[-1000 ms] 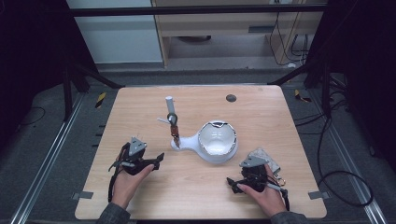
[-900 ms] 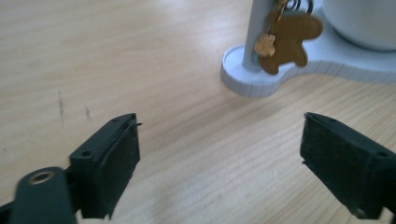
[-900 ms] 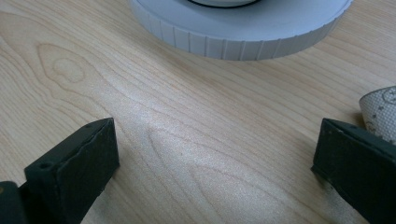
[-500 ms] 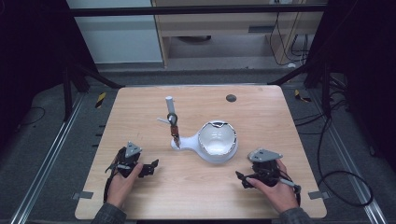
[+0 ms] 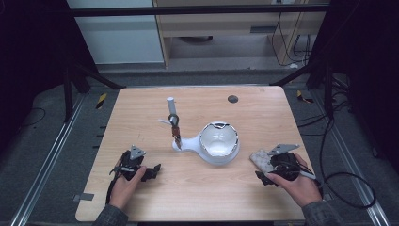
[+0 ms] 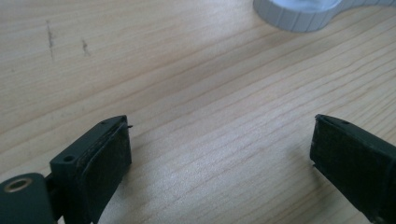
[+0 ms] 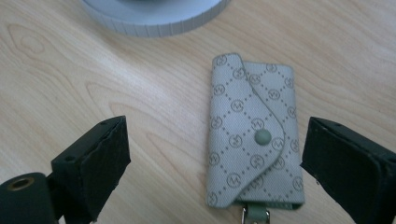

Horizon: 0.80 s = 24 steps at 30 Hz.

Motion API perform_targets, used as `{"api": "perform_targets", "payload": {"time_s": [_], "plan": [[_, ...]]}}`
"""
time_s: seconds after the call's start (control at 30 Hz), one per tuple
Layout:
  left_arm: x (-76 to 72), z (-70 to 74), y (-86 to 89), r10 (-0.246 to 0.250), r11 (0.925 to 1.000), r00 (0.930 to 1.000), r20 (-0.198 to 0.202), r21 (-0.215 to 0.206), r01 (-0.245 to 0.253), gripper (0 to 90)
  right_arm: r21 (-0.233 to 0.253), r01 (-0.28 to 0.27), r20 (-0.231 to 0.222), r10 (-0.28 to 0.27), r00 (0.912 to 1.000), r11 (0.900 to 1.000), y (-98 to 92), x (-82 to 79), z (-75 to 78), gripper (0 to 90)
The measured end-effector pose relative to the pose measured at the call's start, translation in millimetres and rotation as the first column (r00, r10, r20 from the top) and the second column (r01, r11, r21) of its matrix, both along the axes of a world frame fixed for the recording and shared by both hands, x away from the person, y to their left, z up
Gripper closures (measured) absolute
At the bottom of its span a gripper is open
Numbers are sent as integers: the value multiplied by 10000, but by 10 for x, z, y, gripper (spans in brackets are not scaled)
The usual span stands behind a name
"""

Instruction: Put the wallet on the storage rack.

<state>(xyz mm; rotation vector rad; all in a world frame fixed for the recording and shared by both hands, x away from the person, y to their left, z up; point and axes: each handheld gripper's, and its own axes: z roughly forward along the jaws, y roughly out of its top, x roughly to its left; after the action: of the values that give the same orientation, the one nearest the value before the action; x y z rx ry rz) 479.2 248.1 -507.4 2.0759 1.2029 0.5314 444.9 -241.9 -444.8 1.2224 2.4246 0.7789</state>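
Approaching stage, by my reading: the right gripper (image 7: 215, 154) hovers with jaws spread wide on either side of the key pouch (image 7: 253, 130), not touching it, so the grasp is not yet made and any lift or placement remains. The pouch lies flat on the table (image 5: 197, 197) near its right front edge, just beside the white bowl (image 5: 219, 143). It is pale grey fabric with a repeated logo print, flap snapped shut, a metal ring at its near end. The left gripper (image 6: 219, 140) is released over bare wood, holding nothing.
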Motion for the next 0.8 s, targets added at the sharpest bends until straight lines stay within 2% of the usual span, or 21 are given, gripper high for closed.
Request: {"api": "perform_targets", "payload": {"time_s": [0.07, 0.23, 0.43, 0.63, 0.8], "plan": [[3, 2, -1, 17, 10000, 10000, 41, -33, -17, 49, -104, 41, 41, -41, 10000, 9999, -23, 6, 23, 93], [13, -7, 3, -37, 10000, 10000, 33, 72, 36, 43, 4, 112, -379, -112, 9992, 9999, -59, 21, 23, 92], [35, -11, 9, -100, 9999, 9999, -14, 74, 101, 26, -372, 213, -639, -236, 9977, 9991, -97, 56, -38, 104], [35, -11, 8, -106, 9999, 9999, -19, 89, 106, 23, -414, 542, -1423, -596, 9880, 9977, -182, 142, -62, 103], [40, -12, 2, -133, 9998, 9999, -34, 134, 134, 14, -534, 599, -1708, -682, 9829, 9968, -212, 171, -67, 116]]}}
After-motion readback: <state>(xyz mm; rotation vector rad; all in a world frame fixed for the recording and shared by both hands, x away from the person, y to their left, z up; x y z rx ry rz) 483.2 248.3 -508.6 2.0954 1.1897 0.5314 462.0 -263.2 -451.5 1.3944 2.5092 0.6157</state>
